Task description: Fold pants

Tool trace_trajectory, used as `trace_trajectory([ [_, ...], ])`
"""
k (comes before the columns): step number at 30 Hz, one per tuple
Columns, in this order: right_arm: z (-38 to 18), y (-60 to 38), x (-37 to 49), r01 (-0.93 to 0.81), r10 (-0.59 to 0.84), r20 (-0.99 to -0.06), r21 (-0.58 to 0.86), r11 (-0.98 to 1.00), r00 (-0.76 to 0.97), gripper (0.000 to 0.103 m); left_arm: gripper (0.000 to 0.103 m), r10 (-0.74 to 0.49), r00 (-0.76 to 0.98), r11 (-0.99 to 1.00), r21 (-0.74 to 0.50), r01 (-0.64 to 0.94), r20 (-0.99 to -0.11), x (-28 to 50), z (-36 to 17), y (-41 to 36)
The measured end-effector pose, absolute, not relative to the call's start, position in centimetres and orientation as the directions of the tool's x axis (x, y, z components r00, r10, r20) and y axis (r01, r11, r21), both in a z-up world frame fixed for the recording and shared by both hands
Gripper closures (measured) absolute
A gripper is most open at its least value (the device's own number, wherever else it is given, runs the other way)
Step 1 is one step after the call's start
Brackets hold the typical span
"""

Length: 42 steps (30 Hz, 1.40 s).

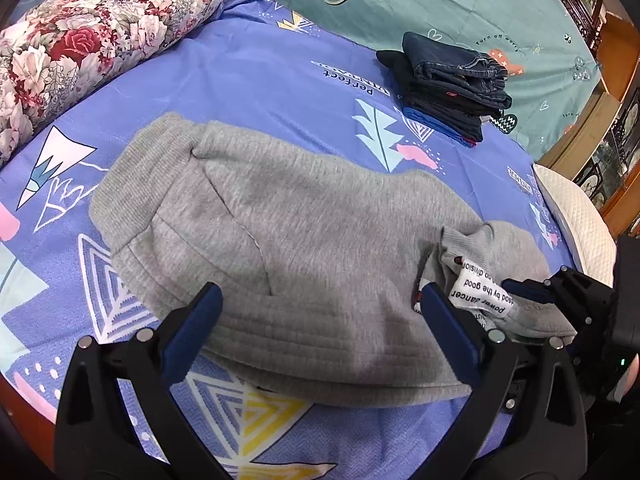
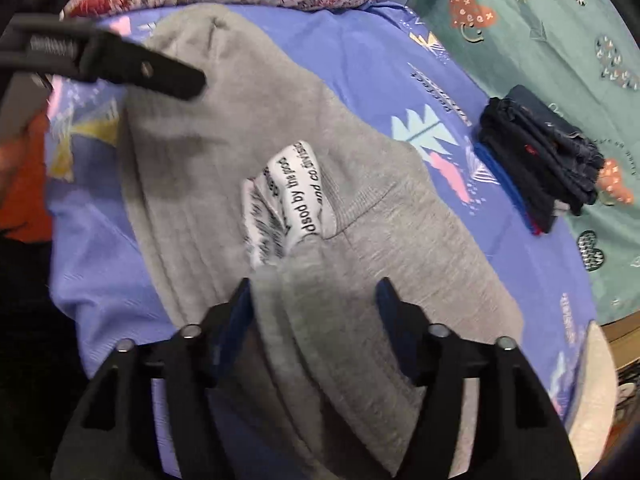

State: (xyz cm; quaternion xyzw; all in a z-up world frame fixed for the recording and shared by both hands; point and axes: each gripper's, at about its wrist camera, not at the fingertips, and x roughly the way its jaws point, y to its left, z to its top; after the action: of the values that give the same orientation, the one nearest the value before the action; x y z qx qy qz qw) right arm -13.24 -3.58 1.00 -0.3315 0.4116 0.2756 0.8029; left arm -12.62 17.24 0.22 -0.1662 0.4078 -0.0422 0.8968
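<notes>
Left wrist view: one pair of grey pants (image 1: pixel 288 248) lies folded on the blue sheet (image 1: pixel 272 80); the left gripper (image 1: pixel 320 320) hangs spread over its hem, gripping nothing. One dark clothes stack (image 1: pixel 448 92) lies beyond.

Right wrist view, blurred: the right gripper (image 2: pixel 316 312) has parted jaws straddling a grey fold; its white label (image 2: pixel 284 200) is half legible.

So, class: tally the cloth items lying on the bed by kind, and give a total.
Grey sweatpants: 1
Stack of folded dark clothes: 1
Floral quilt: 1
White cushion: 1
Total: 4
</notes>
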Motion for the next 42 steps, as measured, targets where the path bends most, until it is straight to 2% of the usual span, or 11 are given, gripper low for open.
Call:
trace_trajectory([
  [1, 1.1, -3.9, -12.8, -0.722, 0.191, -0.854, -0.266, 0.639, 0.484, 0.038, 0.002, -0.212, 0.664, 0.941, -0.332, -0.059, -0.718, -12.6, 0.3, 17.2],
  [2, 1.2, -4.0, -12.5, -0.729, 0.208, -0.859, -0.242, 0.640, 0.467, 0.051, 0.002, -0.211, 0.664, 0.942, -0.331, -0.058, -0.717, -12.6, 0.3, 17.3],
  [3, 1.3, -4.1, -12.3, -0.727, 0.209, -0.859, -0.239, 0.643, 0.467, 0.069, 0.002, -0.211, 0.665, 0.943, -0.329, -0.055, -0.716, -12.7, 0.3, 17.3],
  [6, 2.1, -4.2, -12.0, -0.716, 0.212, -0.849, -0.244, 0.655, 0.484, 0.083, 0.002, -0.209, 0.670, 0.942, -0.331, -0.058, -0.712, -12.7, 0.3, 17.6],
  [11, 2.3, -2.0, -12.8, -0.713, 0.188, -0.813, -0.343, 0.612, 0.552, 0.084, 0.002, -0.205, 0.663, 0.942, -0.328, -0.066, -0.720, -12.6, 0.0, 17.4],
  [16, 0.8, -1.4, -12.6, -0.714, 0.170, -0.819, -0.351, 0.606, 0.548, 0.083, 0.002, -0.196, 0.663, 0.944, -0.323, -0.072, -0.722, -12.8, 0.2, 17.5],
  [34, 0.7, -1.1, -12.7, -0.706, 0.165, -0.813, -0.362, 0.609, 0.559, 0.083, 0.002, -0.189, 0.662, 0.947, -0.313, -0.073, -0.726, -12.7, 0.0, 17.4],
  [39, 4.2, -1.0, -11.2, -0.671, 0.210, -0.763, -0.360, 0.648, 0.612, 0.084, 0.002, -0.144, 0.717, 0.930, -0.341, -0.137, -0.682, -14.3, 2.0, 20.2],
  [42, 4.1, -0.3, -10.4, -0.691, 0.234, -0.778, -0.325, 0.645, 0.584, 0.084, 0.002, -0.124, 0.727, 0.900, -0.385, -0.204, -0.675, -15.7, 2.8, 23.5],
])
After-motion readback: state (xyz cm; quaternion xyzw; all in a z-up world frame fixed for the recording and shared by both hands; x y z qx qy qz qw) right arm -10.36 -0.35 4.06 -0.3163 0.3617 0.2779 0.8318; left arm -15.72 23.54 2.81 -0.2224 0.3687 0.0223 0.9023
